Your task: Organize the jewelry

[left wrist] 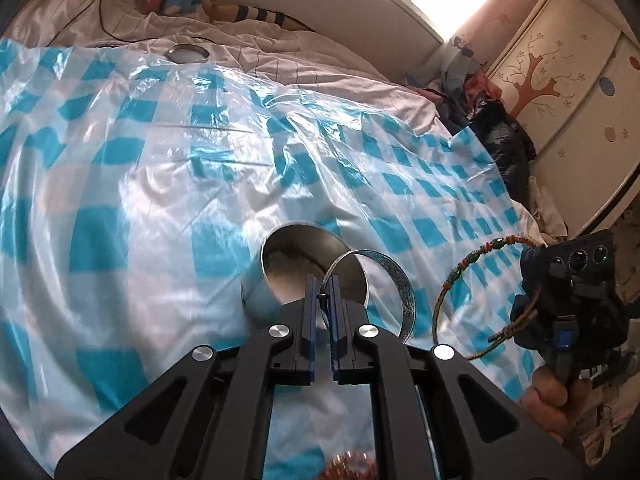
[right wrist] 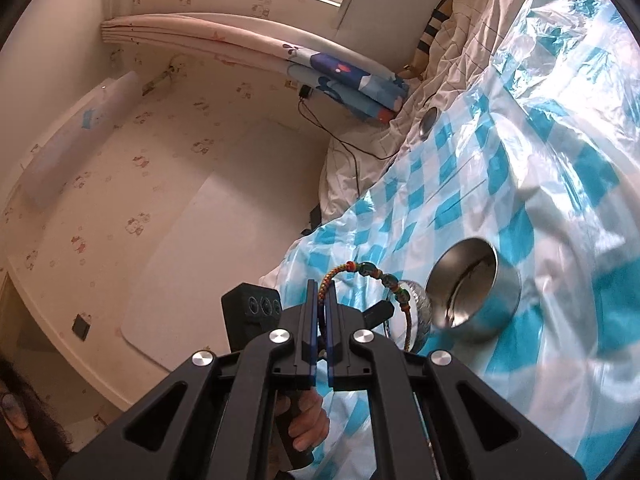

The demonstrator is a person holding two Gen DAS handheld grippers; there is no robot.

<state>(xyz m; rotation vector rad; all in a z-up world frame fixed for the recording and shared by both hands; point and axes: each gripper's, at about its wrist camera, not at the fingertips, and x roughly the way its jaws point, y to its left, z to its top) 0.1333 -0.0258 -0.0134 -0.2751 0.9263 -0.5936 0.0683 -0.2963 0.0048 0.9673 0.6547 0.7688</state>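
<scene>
My left gripper (left wrist: 323,286) is shut on a silver bangle (left wrist: 400,280), which hangs in the air just right of a round steel tin (left wrist: 280,276) standing on the blue-checked plastic sheet (left wrist: 140,160). My right gripper (right wrist: 323,290) is shut on a braided cord bracelet (right wrist: 380,276) with coloured beads. In the left wrist view that bracelet (left wrist: 480,252) arcs out from the right gripper's body at the right edge. The right wrist view shows the tin (right wrist: 476,292) to the right, with the bangle (right wrist: 420,312) beside it.
The tin's lid (left wrist: 188,54) lies at the far edge of the sheet on a pink quilt (left wrist: 280,48). Dark bags (left wrist: 500,136) and a painted wardrobe (left wrist: 560,72) stand right of the bed. A coppery trinket (left wrist: 348,466) shows under my left gripper. A hand (right wrist: 308,424) holds the left gripper's handle.
</scene>
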